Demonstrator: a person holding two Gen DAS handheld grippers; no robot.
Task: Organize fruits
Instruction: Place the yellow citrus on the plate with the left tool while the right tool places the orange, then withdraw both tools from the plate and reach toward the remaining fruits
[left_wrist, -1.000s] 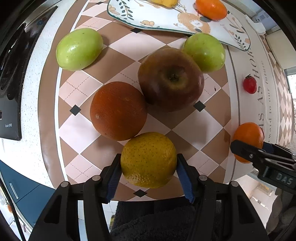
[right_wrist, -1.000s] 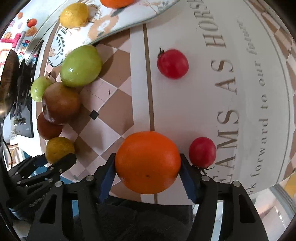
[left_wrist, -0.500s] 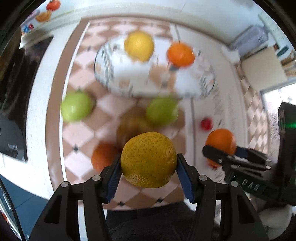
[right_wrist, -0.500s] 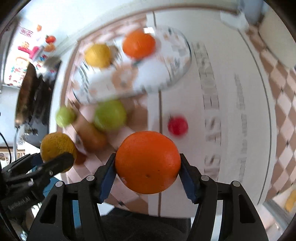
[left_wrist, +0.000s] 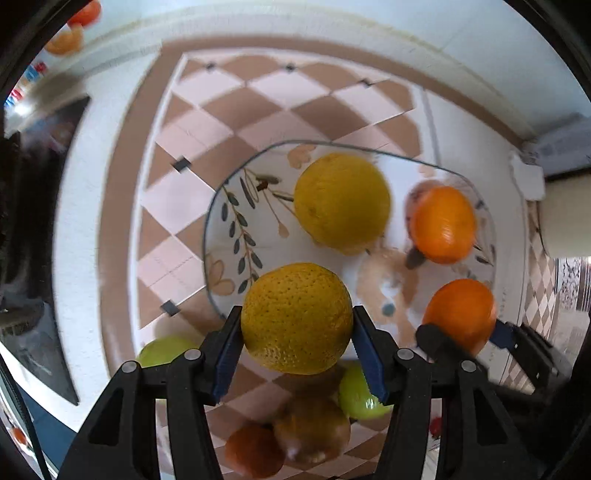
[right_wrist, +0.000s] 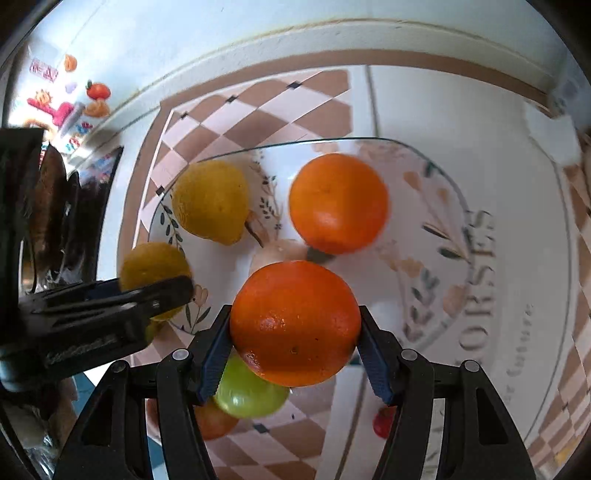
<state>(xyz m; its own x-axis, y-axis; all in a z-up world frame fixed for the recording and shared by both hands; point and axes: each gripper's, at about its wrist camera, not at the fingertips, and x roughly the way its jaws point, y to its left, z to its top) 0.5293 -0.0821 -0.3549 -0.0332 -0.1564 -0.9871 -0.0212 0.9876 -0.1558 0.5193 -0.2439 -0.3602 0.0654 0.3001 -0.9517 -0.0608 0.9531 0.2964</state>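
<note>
My left gripper (left_wrist: 297, 350) is shut on a yellow-green orange (left_wrist: 295, 317), held above the near edge of a leaf-patterned plate (left_wrist: 229, 206). My right gripper (right_wrist: 293, 350) is shut on a bright orange (right_wrist: 295, 321), held above the same plate (right_wrist: 424, 206). The plate holds a yellow lemon (left_wrist: 341, 203) and an orange (left_wrist: 443, 225); both show in the right wrist view too, the lemon (right_wrist: 210, 201) and the orange (right_wrist: 338, 203). Each gripper shows in the other's view, the right one (left_wrist: 458, 325) and the left one (right_wrist: 155, 280).
Below the grippers on the checkered mat (left_wrist: 221, 96) lie green fruits (left_wrist: 164, 350) (left_wrist: 356, 395) (right_wrist: 251, 395), a dark apple (left_wrist: 314, 432), a brown-orange fruit (left_wrist: 255, 454) and a small red tomato (right_wrist: 382, 422). A dark stove (right_wrist: 44, 206) lies at left. A wall is behind.
Both grippers have lifted their fruits off the mat and carried them forward over the plate. The loose fruits on the mat have dropped to the bottom of both views.
</note>
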